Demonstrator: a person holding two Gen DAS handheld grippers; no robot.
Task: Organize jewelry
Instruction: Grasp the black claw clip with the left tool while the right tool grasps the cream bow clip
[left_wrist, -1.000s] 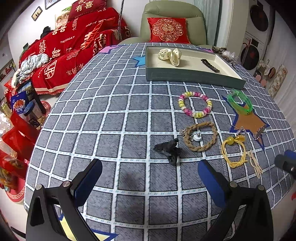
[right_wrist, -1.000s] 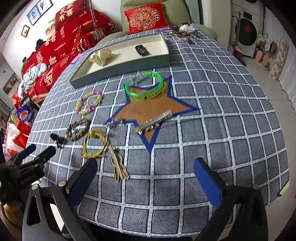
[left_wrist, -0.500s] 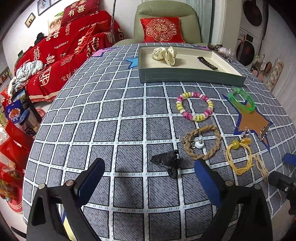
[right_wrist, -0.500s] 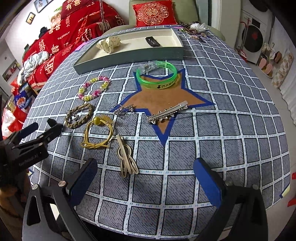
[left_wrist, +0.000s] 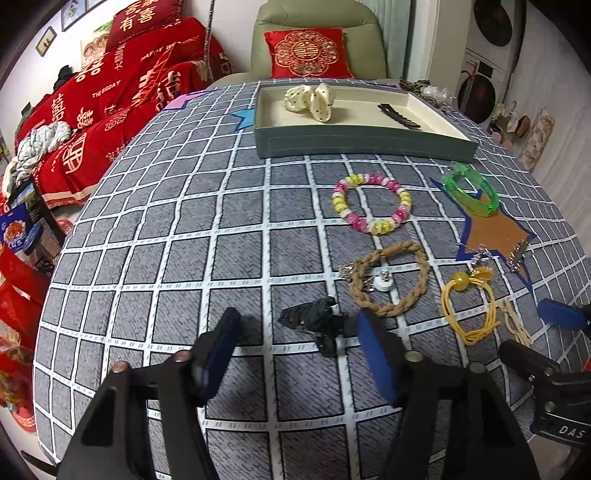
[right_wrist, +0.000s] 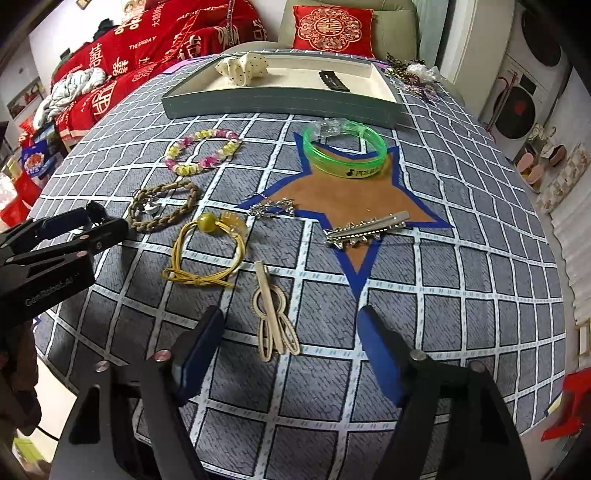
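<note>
Jewelry: most pieces lie loose on the checked cloth (left_wrist: 155, 229), in front of the tray (left_wrist: 354, 142); only a cream scrunchie (left_wrist: 310, 99) and a dark clip (left_wrist: 399, 115) sit inside it.
Left gripper (left_wrist: 299, 341): I have just been narrowing its jaws; they are half spread, with the black hair tie (left_wrist: 314, 321) lying between the pads, and neither pad presses on it.
Right gripper (right_wrist: 290, 334): its jaws have just been closing too; they are spread either side of the cream hair clip (right_wrist: 273, 314), which lies flat on the cloth, untouched.
Step in hand: I judge that both hands are lining up a pick, black tie on the left, cream clip on the right.
Doing it well, left: I lower until the pads straddle the bunched middle of the tie, then pinch; the rope bracelet (left_wrist: 388, 280) lies just beside the right pad, so I keep clear of it.
Doing it well, right: the clip is thin and flat, so I bring the tips right down to the cloth and close across its narrow width.
Risk: the yellow band (right_wrist: 207, 251) sits near the clip's top and may snag.
Afterwards: carry both to the tray.
</note>
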